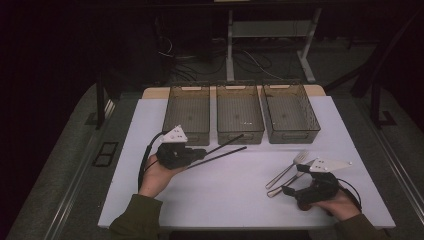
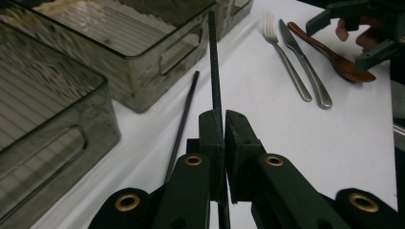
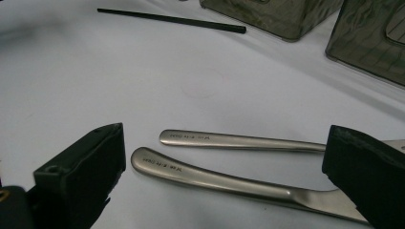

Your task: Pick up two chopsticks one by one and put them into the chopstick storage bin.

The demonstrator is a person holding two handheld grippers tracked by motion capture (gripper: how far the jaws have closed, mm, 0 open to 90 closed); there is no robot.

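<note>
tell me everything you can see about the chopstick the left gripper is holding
The held chopstick is a thin, straight black stick with a finely ridged surface, perhaps plastic. The left hand-held gripper is shut on it near one end, its pads pressing both sides. The stick is raised off the white table and its free end points toward the middle basket. A second black chopstick lies on the table beside it, apart from it.
</note>
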